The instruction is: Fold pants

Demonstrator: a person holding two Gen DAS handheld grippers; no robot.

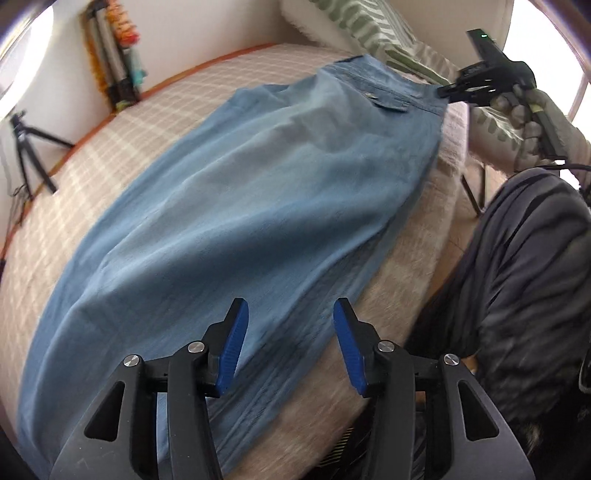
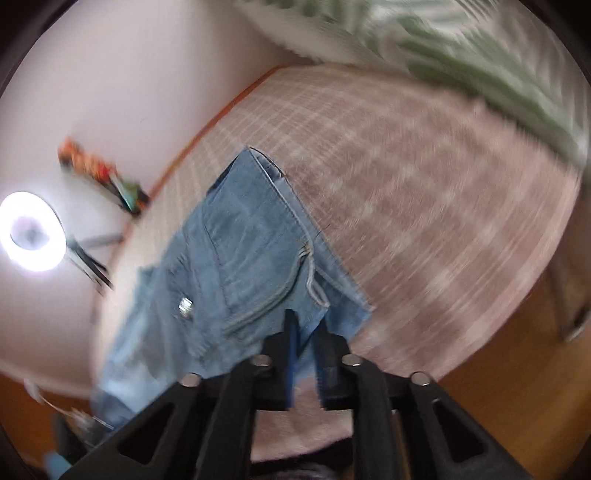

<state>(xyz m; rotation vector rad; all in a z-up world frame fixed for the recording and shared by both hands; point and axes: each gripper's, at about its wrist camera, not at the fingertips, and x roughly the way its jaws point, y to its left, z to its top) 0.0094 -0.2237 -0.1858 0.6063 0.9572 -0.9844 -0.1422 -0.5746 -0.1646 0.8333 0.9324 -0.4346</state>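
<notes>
Light blue pants (image 1: 236, 206) lie lengthwise on the bed, waistband at the far end, leg hems near me. My left gripper (image 1: 291, 343) is open and empty, its blue pads (image 1: 233, 350) hovering just above the hem end. My right gripper (image 1: 445, 92) shows at the far right in the left wrist view, shut on the waistband corner. In the right wrist view the right gripper (image 2: 304, 332) is shut on the blue waistband (image 2: 258, 254), holding it a little above the bed beside a metal button (image 2: 185, 307). That view is blurred.
The bed has a pink checked cover (image 1: 122, 122) with an orange edge against a white wall. Green-striped pillows (image 1: 373, 29) lie at the head. A tripod (image 1: 29, 147) and a ring light (image 2: 31, 230) stand beyond the bed. The person's dark-clothed body (image 1: 524, 280) is at right.
</notes>
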